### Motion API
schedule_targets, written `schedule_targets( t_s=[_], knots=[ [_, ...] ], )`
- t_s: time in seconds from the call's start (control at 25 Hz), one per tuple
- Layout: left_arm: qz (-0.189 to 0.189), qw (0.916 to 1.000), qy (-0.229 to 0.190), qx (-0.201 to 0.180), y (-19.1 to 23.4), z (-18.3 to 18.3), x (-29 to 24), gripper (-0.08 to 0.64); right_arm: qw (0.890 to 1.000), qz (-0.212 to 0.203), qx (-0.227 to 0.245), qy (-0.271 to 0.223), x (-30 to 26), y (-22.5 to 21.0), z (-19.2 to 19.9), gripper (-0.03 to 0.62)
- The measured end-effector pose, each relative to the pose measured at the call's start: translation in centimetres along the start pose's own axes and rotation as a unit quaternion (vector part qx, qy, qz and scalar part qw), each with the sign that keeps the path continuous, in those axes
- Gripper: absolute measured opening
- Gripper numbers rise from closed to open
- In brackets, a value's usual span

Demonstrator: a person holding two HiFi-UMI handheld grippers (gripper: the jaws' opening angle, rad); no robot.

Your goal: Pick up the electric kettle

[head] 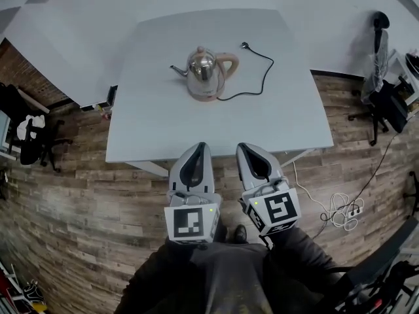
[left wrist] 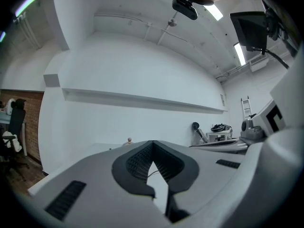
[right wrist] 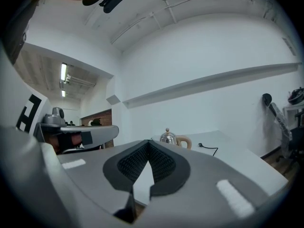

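Electric kettle [head: 204, 74] upright on white table [head: 157, 133], well ahead of left gripper [head: 200, 146] and right gripper [head: 245, 148]; spout toward the left one's side, handle toward the right's. Black cord [head: 263, 78] loops from the base off to the right gripper's side, plug [head: 245, 45] lying on the tabletop. Both grippers side by side at the near table edge, jaws together, nothing between them.

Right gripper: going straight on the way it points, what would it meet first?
Probably the shiny steel electric kettle with the beige handle on the white table, nearly in line with the shut right gripper. Height is hard to judge; it might catch the table's near edge instead.
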State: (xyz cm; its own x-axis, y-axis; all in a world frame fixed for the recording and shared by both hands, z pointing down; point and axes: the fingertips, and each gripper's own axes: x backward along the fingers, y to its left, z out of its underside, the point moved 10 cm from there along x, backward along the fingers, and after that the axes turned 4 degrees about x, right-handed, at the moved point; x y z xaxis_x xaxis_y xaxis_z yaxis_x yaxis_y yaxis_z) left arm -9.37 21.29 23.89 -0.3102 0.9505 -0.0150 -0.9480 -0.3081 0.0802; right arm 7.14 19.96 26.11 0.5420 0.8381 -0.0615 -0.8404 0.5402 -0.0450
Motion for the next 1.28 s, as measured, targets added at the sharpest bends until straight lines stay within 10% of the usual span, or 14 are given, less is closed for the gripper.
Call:
schedule_targets(
  t_s=[1.28],
  knots=[
    [0.011,0.9991,0.034,0.022,7.6,1.2,-13.1,-0.002,1.0,-0.003,0.018,0.012,-15.6,-4.8,-0.8,0.002]
  ],
)
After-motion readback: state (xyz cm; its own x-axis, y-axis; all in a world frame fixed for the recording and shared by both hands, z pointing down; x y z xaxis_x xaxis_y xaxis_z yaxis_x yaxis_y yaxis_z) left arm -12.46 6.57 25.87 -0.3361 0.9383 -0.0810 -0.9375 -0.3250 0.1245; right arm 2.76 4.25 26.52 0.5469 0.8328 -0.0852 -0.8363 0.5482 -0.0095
